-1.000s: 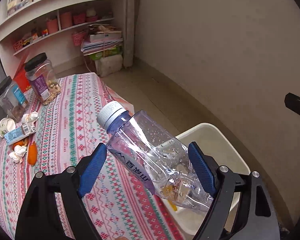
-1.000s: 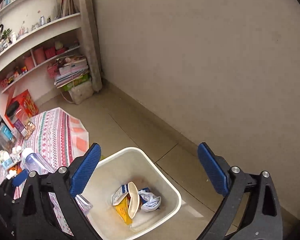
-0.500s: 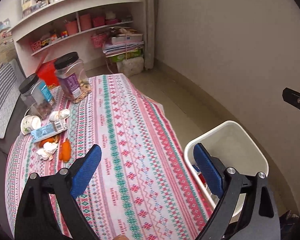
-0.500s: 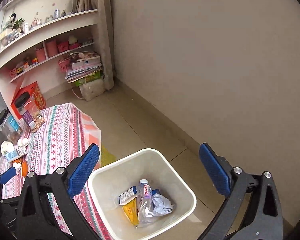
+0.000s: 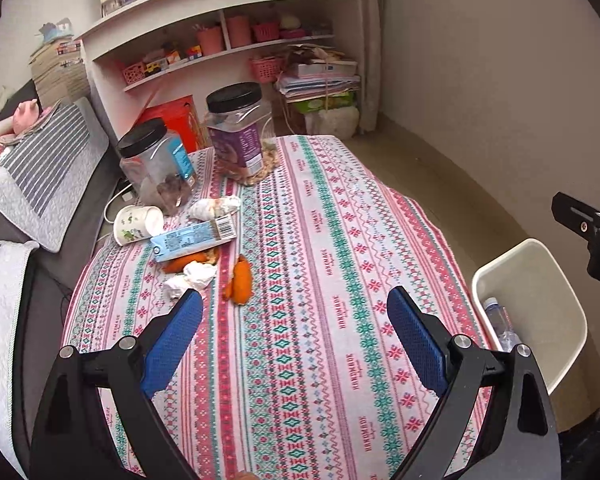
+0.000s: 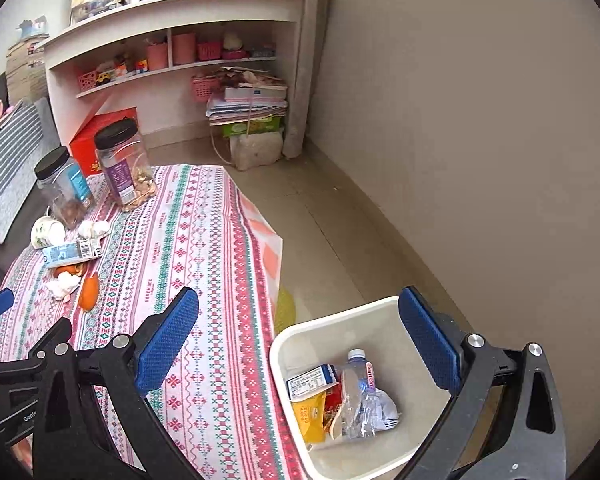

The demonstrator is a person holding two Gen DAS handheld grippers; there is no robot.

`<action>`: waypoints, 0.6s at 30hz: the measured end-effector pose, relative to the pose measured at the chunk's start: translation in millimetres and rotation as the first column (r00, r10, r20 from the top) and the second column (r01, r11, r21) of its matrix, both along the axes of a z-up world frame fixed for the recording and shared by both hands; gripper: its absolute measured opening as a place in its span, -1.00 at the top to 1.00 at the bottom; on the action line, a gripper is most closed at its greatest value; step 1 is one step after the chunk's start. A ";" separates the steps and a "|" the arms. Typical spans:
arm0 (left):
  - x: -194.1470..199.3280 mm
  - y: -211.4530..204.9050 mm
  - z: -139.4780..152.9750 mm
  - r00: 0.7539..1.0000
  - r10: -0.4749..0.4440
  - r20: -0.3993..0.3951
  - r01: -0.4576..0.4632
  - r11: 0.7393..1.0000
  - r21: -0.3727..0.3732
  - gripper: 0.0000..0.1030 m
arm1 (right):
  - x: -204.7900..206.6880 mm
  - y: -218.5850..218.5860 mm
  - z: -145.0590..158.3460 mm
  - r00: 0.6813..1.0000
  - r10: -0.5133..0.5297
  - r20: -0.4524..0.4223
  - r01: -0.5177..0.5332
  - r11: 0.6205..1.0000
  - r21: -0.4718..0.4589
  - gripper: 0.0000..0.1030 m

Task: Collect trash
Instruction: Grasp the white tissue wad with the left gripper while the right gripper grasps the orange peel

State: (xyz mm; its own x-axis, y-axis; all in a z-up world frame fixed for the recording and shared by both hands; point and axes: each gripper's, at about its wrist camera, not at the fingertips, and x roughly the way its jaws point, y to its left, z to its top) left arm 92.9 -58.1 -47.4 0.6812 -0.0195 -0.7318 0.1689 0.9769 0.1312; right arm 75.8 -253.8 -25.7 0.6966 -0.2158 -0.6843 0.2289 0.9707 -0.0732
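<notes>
Listing contents, surface first:
Table: covered by a patterned tablecloth (image 5: 300,280) in pink, green and white bands; one corner hangs over the edge toward the floor.
Jars: two clear jars with black lids stand at the far end, a purple-label jar (image 5: 238,132) and a blue-label jar (image 5: 156,166), close together.
Trash on table: tipped paper cup (image 5: 136,225), blue carton (image 5: 194,240) lying flat just beside it, crumpled tissues (image 5: 192,278), orange peel pieces (image 5: 240,280), another wad of paper (image 5: 214,207) near the jars.
Bin: white waste bin (image 6: 284,344) on the floor, right against the hanging cloth.
Bin contents: crushed plastic bottle (image 6: 356,396), small carton (image 6: 310,380), yellow wrapper (image 6: 310,416), crumpled paper.
Left gripper (image 5: 294,340): spread wide, nothing between the blue pads, over the near part of the table.
Right gripper (image 6: 298,340): spread wide, nothing held, above the bin and the table edge.
Room: beige tiled floor, plain beige wall, white shelving with pink baskets and pots, stacked books and papers on the floor, red box behind the jars, striped grey cushion to the left.
</notes>
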 end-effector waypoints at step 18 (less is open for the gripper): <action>32.0 132.7 -51.5 0.961 0.232 -0.149 -0.220 0.971 0.094 -0.76 | 45.9 115.1 -34.5 0.972 0.208 -0.113 -0.212 0.977 -0.028 -0.86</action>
State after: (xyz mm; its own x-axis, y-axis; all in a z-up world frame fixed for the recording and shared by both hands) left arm 124.9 74.6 -99.0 0.5371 0.1814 -0.8238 -0.0305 0.9801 0.1959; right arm 121.7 -138.7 -60.2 0.6508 -0.1007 -0.7526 0.0085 0.9921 -0.1254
